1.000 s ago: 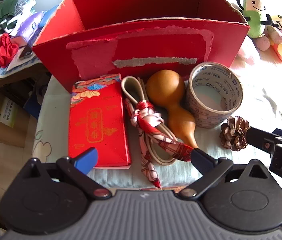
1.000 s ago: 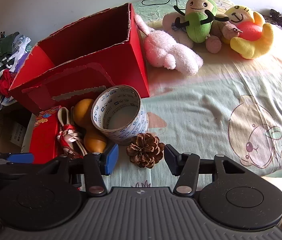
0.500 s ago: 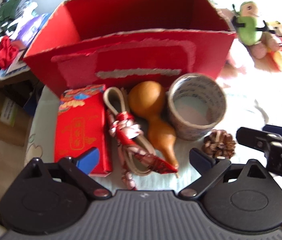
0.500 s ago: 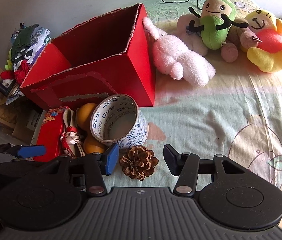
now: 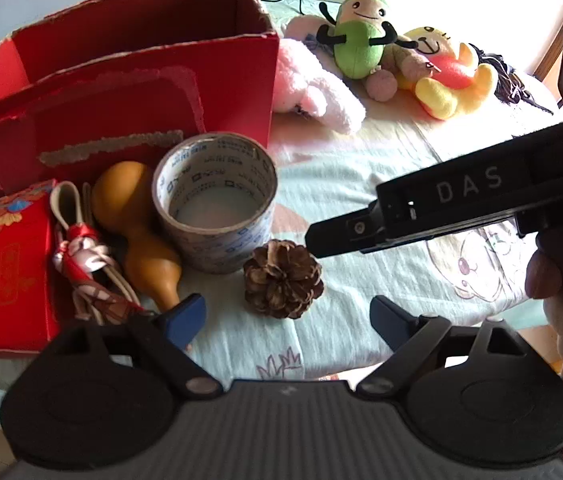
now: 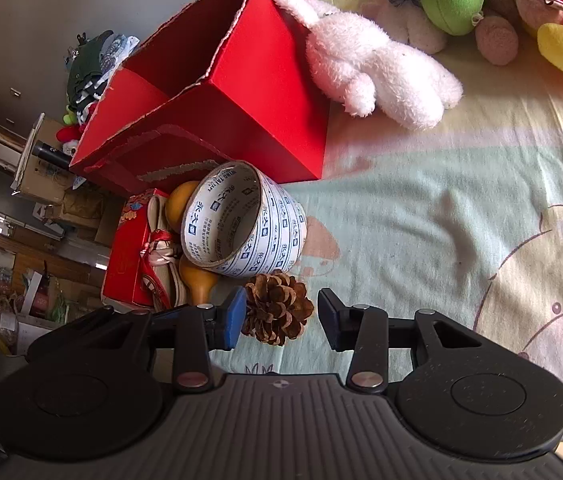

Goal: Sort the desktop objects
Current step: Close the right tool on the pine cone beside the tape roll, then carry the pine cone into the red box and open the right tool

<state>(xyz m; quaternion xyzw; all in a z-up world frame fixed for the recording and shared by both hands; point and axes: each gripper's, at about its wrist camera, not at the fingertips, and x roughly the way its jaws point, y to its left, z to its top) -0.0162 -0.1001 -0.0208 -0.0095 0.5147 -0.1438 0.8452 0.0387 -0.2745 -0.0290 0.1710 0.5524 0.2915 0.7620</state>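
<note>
Since my right gripper [image 6: 281,316] stands open with the pine cone [image 6: 277,306] between its fingers, I judge the grasp is the step in hand: I should close gently on the widest scales, since they look brittle, then lift clear of the tape roll [image 6: 243,220] just beside it toward the red box [image 6: 217,108]. My left gripper [image 5: 287,318] is open too, holding nothing, above the bedsheet [image 5: 361,208].
</note>
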